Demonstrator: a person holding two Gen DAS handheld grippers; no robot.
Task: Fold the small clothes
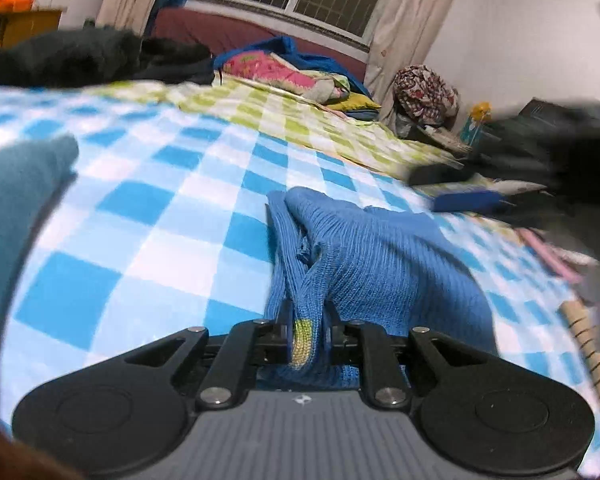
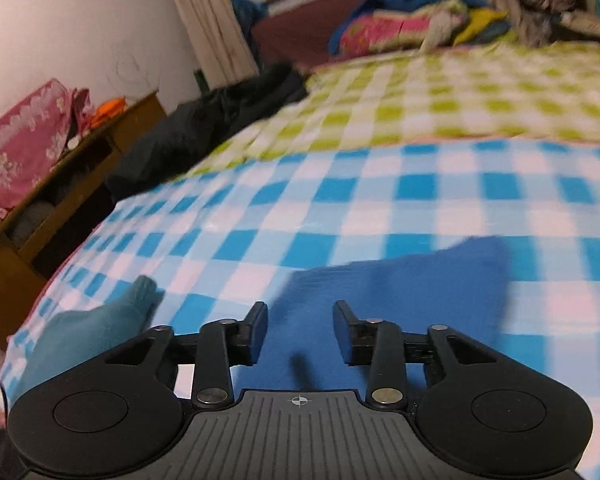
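Observation:
A blue knit garment (image 1: 372, 256) lies bunched on the blue-and-white checked bedsheet (image 1: 160, 208). My left gripper (image 1: 309, 320) is shut on a gathered edge of it, with a yellow patch between the jaws. In the right wrist view the same blue garment (image 2: 400, 284) lies flat under my right gripper (image 2: 300, 324), which is open and empty just above it. A teal knit garment (image 1: 16, 184) lies at the left; it also shows in the right wrist view (image 2: 96, 328).
A green checked sheet (image 1: 300, 120) covers the far bed, with a pink floral quilt (image 1: 276, 70) and dark clothes (image 1: 92, 56) behind. A wooden cabinet (image 2: 60, 184) stands beside the bed. Striped fabric (image 1: 592, 356) and clutter lie at the right edge.

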